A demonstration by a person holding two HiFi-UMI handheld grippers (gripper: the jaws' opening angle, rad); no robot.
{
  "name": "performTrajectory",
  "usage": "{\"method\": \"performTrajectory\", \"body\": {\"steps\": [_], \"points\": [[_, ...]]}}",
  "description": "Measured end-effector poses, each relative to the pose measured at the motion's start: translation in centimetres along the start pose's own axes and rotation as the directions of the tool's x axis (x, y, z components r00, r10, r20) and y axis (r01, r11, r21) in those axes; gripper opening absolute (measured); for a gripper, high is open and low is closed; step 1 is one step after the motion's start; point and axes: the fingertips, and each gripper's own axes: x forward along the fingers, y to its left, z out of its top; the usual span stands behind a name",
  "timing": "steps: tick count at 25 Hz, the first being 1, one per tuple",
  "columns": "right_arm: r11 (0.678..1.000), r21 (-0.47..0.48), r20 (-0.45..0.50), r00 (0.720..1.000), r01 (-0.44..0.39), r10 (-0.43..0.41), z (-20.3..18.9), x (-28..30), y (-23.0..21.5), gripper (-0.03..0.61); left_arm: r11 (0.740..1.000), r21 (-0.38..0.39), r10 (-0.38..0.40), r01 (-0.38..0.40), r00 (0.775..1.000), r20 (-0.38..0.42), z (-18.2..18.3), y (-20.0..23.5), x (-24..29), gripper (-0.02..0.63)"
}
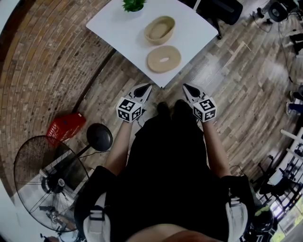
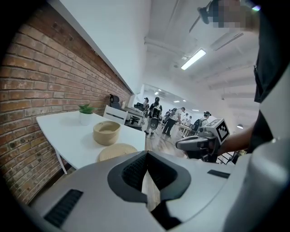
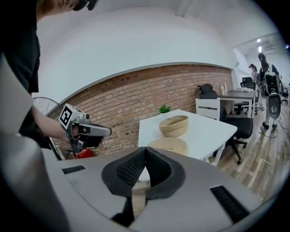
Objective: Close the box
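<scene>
A round tan box [image 1: 159, 29] stands open on the white table [image 1: 118, 28]; it also shows as the box [image 2: 106, 132] and the box [image 3: 174, 125]. Its flat round lid [image 1: 164, 58] lies beside it near the table's corner, seen too as the lid [image 2: 117, 151] and the lid [image 3: 168, 145]. My left gripper [image 1: 144, 88] and right gripper [image 1: 188, 88] hang side by side short of the table's corner, both shut and empty. The left gripper [image 2: 146, 153] and the right gripper [image 3: 145, 149] have their pads together.
A small potted plant [image 1: 133, 5] stands at the table's far edge. A red container [image 1: 65, 126] and a floor fan [image 1: 47, 165] stand on the left by the brick wall. A black chair [image 1: 222, 9] sits behind the table. People stand far off in the room.
</scene>
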Motion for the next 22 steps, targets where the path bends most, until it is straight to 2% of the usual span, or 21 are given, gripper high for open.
{"method": "performTrajectory", "body": {"steps": [6, 13, 22], "points": [[1.000, 0.008, -0.007, 1.000, 0.006, -0.006, 1.1, 1.3, -1.1, -0.002, 1.000, -0.011, -0.002, 0.002, 1.000, 0.000, 1.0, 1.4, 0.8, 0.020], [0.999, -0.008, -0.033, 0.999, -0.031, 0.031, 2.6, 4.0, -2.8, -0.002, 0.999, -0.034, 0.030, -0.030, 1.000, 0.006, 2.1, 3.6, 1.9, 0.020], [0.997, 0.034, -0.064, 0.995, -0.072, 0.074, 3.1, 6.6, -6.5, -0.002, 0.995, -0.049, 0.083, -0.085, 0.996, -0.040, 3.0, 5.7, 4.6, 0.020]]}}
